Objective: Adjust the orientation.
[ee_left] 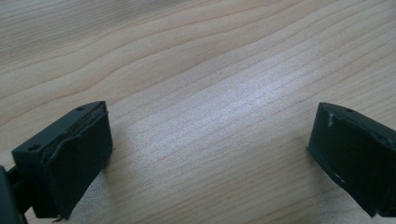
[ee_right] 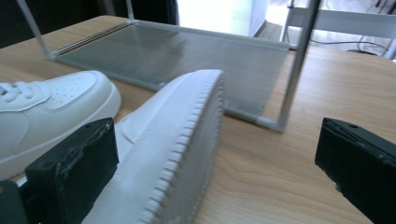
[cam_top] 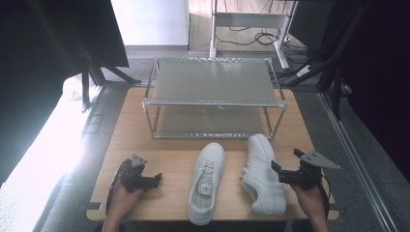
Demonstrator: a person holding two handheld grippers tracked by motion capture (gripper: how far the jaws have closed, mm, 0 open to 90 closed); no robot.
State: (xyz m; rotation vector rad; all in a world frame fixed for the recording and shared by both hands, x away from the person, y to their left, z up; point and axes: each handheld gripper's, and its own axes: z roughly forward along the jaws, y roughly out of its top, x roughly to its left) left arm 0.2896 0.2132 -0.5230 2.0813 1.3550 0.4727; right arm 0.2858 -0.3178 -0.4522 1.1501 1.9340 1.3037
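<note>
Shoe on its side [cam_top: 263,174]: lies on the table [cam_top: 145,130], sole turned toward your right hand-held gripper [cam_top: 276,173], long axis running from you toward the rack.
Same shoe, right gripper view [ee_right: 182,154]: its ribbed sole edge rises between the jaws, close to the left one; toe end points at the rack's lower shelf [ee_right: 187,56].
Upright shoe [cam_top: 207,186]: stands just left of the tipped one, laces up, also pointing at the rack, slightly angled.
Right hand-held gripper: jaws wide apart, holding nothing; it sits just to the right of the tipped shoe at mid-length, the nearer of your two tools to that shoe.
Left hand-held gripper [cam_top: 157,180]: jaws spread apart and empty over bare wood, seen in the left gripper view [ee_left: 210,154]; it lies left of the upright shoe with a gap between.
Key relation: the tipped shoe lies straight to the left of your right jaws, so a short sideways reach should meet the sole; you would grip across its width, not along its length.
Rack [cam_top: 212,99]: two mesh shelves, both bare, standing beyond the toes of both shoes.
Likely risk: the broad sole may slip from the jaws unless you close on the narrower side wall.
</note>
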